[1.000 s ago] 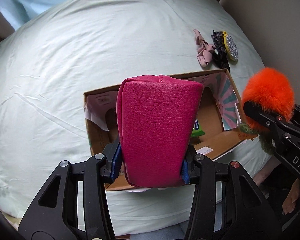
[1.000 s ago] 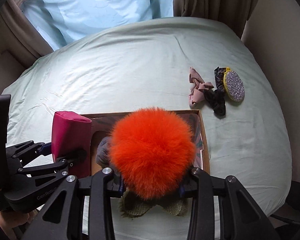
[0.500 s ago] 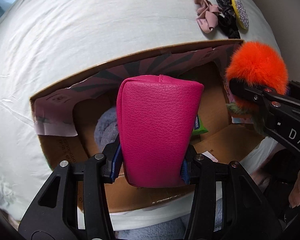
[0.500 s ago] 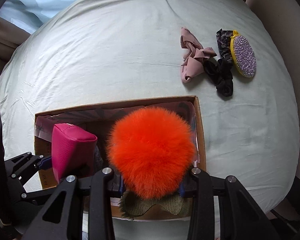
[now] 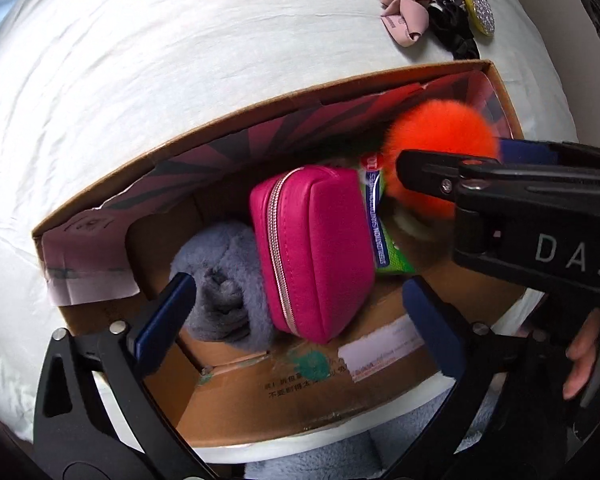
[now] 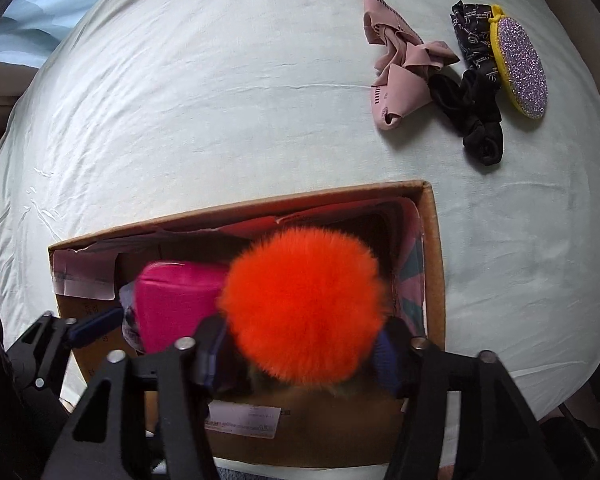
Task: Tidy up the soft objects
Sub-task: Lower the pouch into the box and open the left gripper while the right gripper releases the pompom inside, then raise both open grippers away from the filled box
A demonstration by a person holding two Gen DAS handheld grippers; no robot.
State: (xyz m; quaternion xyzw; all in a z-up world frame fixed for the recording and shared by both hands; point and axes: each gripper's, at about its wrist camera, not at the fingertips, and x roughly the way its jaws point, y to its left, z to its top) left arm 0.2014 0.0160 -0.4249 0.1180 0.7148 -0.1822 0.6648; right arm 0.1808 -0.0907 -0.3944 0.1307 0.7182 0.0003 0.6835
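Left wrist view: left gripper (image 5: 296, 300), jaws opening wide, nothing between the pads; the pouch (image 5: 314, 250) lies free below them in the box (image 5: 260, 396), tilted zip-side up against a grey plush (image 5: 220, 280), apparently dropped there to stand among the soft goods already stowed. A green packet (image 5: 386, 236) shows at its right edge. The right gripper (image 5: 440, 176) crosses in from the right with the pompom (image 5: 440, 148) over the box's right end; a hand (image 5: 584, 352) shows behind it. Loose on the bed (image 5: 140, 80), well apart from the box: pink cloth (image 5: 404, 28), black cloth (image 5: 452, 28), glitter pad (image 5: 476, 12); judged the next items to collect. Right wrist view: right gripper (image 6: 300, 348), jaws opening, pompom (image 6: 304, 304) between them; whether the pads touch its fur cannot be told, but it appears released above the box (image 6: 432, 280), beside the pouch (image 6: 176, 300). Left gripper (image 6: 80, 332) low at left, spread. Bed (image 6: 220, 100) carries pink cloth (image 6: 400, 80), black cloth (image 6: 476, 120) and glitter pad (image 6: 520, 68), touching one another in a cluster.
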